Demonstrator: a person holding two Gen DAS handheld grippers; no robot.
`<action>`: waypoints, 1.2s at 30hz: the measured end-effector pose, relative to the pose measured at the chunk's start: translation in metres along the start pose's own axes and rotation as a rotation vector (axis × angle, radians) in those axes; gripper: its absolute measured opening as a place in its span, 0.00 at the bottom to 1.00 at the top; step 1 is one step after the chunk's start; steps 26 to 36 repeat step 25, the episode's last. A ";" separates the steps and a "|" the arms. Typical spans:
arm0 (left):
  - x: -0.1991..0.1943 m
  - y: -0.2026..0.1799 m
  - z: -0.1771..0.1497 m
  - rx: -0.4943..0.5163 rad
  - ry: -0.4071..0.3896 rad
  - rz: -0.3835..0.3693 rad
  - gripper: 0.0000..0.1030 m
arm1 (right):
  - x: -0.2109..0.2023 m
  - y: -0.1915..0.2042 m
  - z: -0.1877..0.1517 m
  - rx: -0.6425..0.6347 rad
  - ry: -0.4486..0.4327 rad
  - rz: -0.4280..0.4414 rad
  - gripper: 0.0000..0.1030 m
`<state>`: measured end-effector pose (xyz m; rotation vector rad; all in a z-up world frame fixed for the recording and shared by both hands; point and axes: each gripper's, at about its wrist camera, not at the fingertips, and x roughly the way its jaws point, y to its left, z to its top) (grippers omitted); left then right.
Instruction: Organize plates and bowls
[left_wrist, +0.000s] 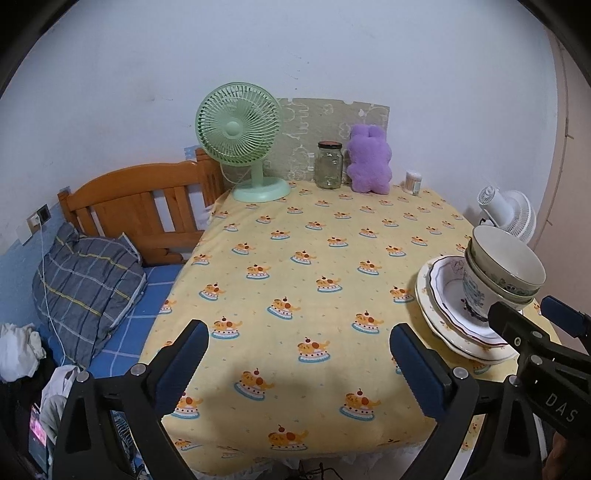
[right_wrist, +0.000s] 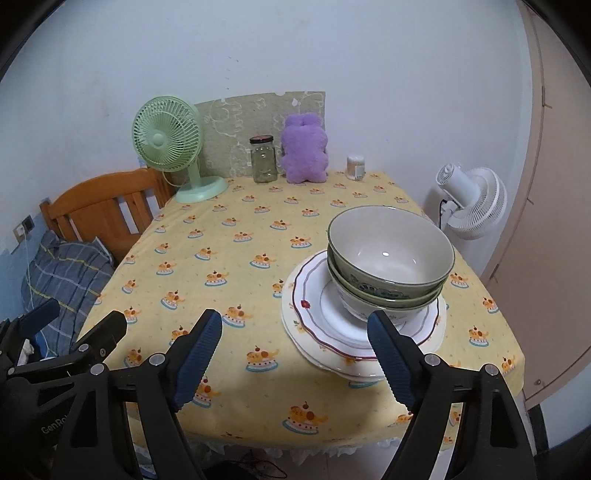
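A stack of green-rimmed bowls (right_wrist: 391, 266) sits nested on a stack of white plates (right_wrist: 314, 328) with dark red rims, at the table's front right. The same bowls (left_wrist: 506, 266) and plates (left_wrist: 443, 314) show at the right of the left wrist view. My right gripper (right_wrist: 295, 332) is open and empty, above the table's front edge, its right finger just in front of the plates. My left gripper (left_wrist: 299, 341) is open and empty, left of the stack over the bare cloth. The right gripper (left_wrist: 532, 314) also shows in the left wrist view, in front of the plates.
The table has a yellow cloth (right_wrist: 236, 258). Along its far edge stand a green fan (right_wrist: 166, 147), a glass jar (right_wrist: 264, 160), a purple plush toy (right_wrist: 304, 151) and a small container (right_wrist: 355, 167). A bed with a wooden headboard (left_wrist: 140, 206) lies left; a white fan (right_wrist: 472, 203) stands right.
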<state>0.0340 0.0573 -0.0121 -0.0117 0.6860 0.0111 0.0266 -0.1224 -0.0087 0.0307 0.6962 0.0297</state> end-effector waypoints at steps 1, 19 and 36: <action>0.000 0.001 0.000 -0.001 0.001 0.001 0.97 | 0.001 0.000 0.000 0.000 0.001 0.001 0.81; -0.005 0.000 0.002 -0.010 -0.017 -0.019 0.97 | 0.000 0.000 0.003 -0.005 -0.001 -0.002 0.82; -0.009 0.001 0.001 -0.013 -0.022 -0.018 0.98 | -0.004 0.001 0.002 -0.008 -0.007 0.002 0.82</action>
